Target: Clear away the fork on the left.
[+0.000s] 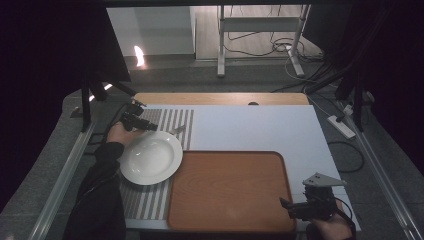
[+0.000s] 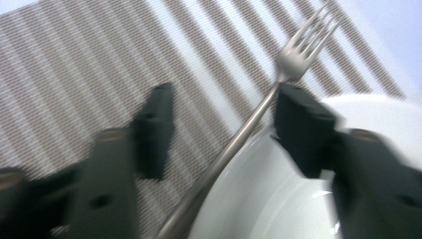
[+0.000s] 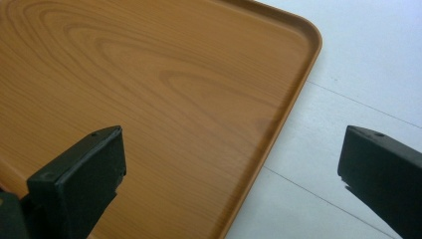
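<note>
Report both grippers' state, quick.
Left gripper: jaws open, fork lying between them on the plate rim, not pinched.
Right gripper: jaws open, empty, over the tray corner.

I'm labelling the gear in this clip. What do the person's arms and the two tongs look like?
Both tongs have blocky black jaws. The right tongs carry a grey three-cornered plate on top. The left tongs are black too. The left arm wears a dark sleeve.

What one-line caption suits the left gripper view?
Open left gripper above a fork leaning on the white plate, over the striped placemat.
</note>
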A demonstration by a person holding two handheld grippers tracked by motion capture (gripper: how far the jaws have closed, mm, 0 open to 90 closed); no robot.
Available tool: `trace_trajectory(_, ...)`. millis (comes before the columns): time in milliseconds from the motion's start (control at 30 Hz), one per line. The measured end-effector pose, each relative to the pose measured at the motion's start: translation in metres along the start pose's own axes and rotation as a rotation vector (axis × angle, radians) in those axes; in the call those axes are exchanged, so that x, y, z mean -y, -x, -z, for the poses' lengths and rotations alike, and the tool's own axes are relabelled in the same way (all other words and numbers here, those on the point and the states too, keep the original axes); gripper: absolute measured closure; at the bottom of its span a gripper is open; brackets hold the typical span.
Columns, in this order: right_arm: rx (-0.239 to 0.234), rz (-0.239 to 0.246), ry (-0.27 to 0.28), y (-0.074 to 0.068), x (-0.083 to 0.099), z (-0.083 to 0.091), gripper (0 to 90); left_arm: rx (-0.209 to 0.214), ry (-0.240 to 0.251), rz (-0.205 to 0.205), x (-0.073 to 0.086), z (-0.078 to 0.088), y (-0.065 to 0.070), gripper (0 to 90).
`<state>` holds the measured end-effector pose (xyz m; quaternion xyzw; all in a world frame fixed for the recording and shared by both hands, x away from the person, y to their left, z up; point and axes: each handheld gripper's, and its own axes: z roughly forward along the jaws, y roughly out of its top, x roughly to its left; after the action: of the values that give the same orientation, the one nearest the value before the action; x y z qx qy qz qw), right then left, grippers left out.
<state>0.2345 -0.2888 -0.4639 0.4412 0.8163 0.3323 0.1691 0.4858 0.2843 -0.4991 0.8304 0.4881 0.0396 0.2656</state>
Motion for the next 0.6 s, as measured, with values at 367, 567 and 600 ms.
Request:
trace_trajectory(367, -0.001, -0.003, -0.002, 0.000, 0.000, 0.000, 0.0, 0.022, -0.066, -0.069, -0.024, -0.029, 0.025, 2.5)
trace_trajectory(567, -0.002, -0.003, -0.004, 0.000, 0.000, 0.000, 0.0, 0.000, -0.100, -0.099, -0.031, -0.038, 0.032, 1.9)
trace_trajectory(600, -0.003, -0.004, -0.005, 0.001, 0.000, 0.000, 0.0, 0.004, -0.111, -0.103, -0.033, -0.044, 0.033, 1.9)
